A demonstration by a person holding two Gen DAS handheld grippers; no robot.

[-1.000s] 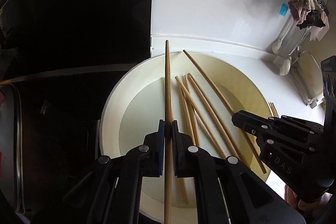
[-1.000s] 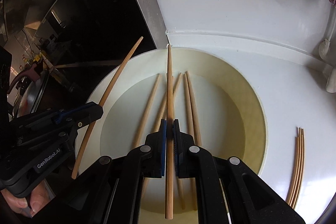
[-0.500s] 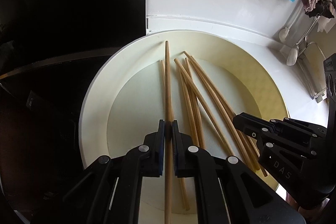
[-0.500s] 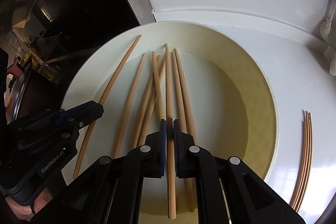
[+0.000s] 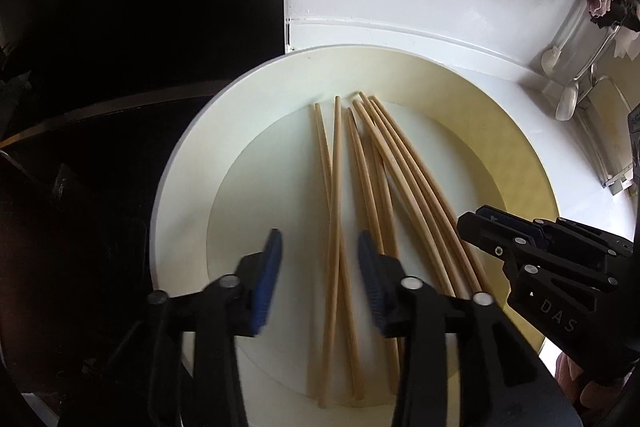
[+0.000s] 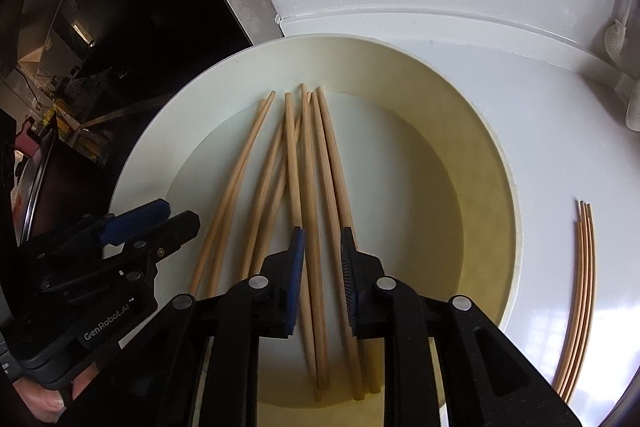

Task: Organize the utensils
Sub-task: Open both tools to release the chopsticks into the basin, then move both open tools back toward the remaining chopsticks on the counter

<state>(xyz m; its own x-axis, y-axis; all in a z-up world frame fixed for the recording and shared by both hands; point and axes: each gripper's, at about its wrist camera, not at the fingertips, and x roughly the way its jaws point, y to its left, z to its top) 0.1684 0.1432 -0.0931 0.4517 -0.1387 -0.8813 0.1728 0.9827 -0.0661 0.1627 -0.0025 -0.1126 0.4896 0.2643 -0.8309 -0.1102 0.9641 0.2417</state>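
I have both grippers low over the plate [image 5: 188, 163]. The left gripper [image 5: 318, 277] is opening, its jaws roughly half apart, with chopsticks [image 5: 372, 163] lying between the pads but not pinched. The right gripper [image 6: 322, 281] is also opening, by a narrower gap; sticks lie between its pads, and I judge none is gripped.

All the chopsticks in the plate lie loose in its well, fanned and crossing one another, narrow tips toward the far rim. A separate bundle of four [image 6: 580, 291] lies on the white counter [image 6: 560, 131] to the right, well apart from the plate.

Hazards from here, as I judge them:

1. Lifting before the jaws clear could drag a stick along on a blue pad [image 5: 266, 287] and flick it over the rim.
2. The crossed sticks (round, smooth wood) may roll when nudged, spoiling the arrangement.
3. The two grippers sit close together; swinging either sideways risks a collision.
4. Reaching for the counter bundle low could clip the plate's edge.
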